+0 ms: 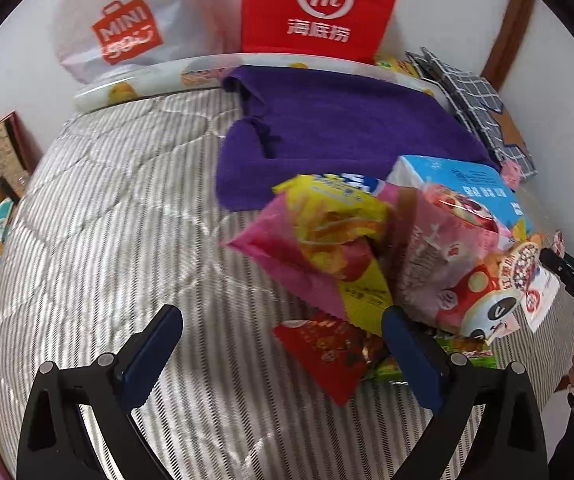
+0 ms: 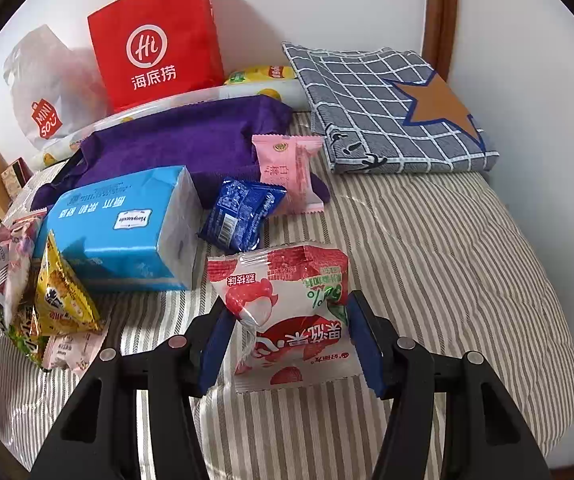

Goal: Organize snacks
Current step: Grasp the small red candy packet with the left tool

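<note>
A heap of snack packets lies on the striped bed. In the left wrist view a pink and yellow chip bag (image 1: 319,240) tops the heap, with a red packet (image 1: 327,348) below it. My left gripper (image 1: 283,332) is open and empty just in front of the heap. In the right wrist view my right gripper (image 2: 287,328) is shut on a red and white lychee snack packet (image 2: 291,320), its pads pressing both sides. A blue packet (image 2: 243,216) and a pink packet (image 2: 287,172) lie beyond it.
A blue tissue pack (image 2: 127,228) sits beside the heap. A purple cloth (image 1: 347,132), a red paper bag (image 1: 319,8), a white plastic bag (image 1: 127,36) and a folded checked cloth (image 2: 387,108) line the wall. The other gripper (image 1: 567,276) shows at the right edge.
</note>
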{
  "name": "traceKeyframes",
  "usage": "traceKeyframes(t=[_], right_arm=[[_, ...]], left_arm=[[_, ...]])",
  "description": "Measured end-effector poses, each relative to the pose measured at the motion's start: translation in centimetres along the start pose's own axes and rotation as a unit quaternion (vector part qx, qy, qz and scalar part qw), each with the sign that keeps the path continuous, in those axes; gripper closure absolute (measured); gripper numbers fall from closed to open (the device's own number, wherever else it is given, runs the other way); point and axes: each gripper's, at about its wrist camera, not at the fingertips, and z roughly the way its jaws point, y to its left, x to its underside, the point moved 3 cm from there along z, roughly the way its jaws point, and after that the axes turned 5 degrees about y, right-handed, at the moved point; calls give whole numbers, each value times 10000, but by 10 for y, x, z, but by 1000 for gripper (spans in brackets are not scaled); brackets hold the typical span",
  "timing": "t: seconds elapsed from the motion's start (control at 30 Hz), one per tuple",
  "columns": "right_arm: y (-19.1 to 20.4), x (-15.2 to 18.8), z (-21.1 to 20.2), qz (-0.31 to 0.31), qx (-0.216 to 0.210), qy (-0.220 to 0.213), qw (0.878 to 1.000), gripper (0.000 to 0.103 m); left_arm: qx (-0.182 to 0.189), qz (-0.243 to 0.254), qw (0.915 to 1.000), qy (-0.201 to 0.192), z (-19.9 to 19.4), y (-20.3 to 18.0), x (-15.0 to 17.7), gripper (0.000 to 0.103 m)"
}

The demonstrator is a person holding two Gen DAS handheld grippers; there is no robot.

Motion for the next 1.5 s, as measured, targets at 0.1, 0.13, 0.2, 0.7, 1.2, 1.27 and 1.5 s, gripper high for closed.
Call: traceKeyframes(t=[0.1,0.13,0.2,0.7,1.2,1.27,1.5], right_arm=[[-1,4,-2,50,36,14,10000,47],[-1,5,-3,69,38,19,10000,47],[-1,6,-3,99,41,35,9999,47],[10,9,-3,73,-50,31,10000,47],[20,13,-9,62,-240,-77,9997,47],[20,15,-13,98,-266,-77,9996,47],[25,19,-26,4,-232,-153,9996,47]], left_arm=[[102,228,9997,32,4,-9,0,3],[126,306,9994,40,5,-13,1,4],[147,425,9990,33,7,-18,2,11],[315,532,9980,95,-8,-12,22,51],[-97,507,9986,127,-17,-1,33,37],[-164,539,9982,200,-11,-5,32,37],[-138,446,9983,341,-11,-8,35,65]])
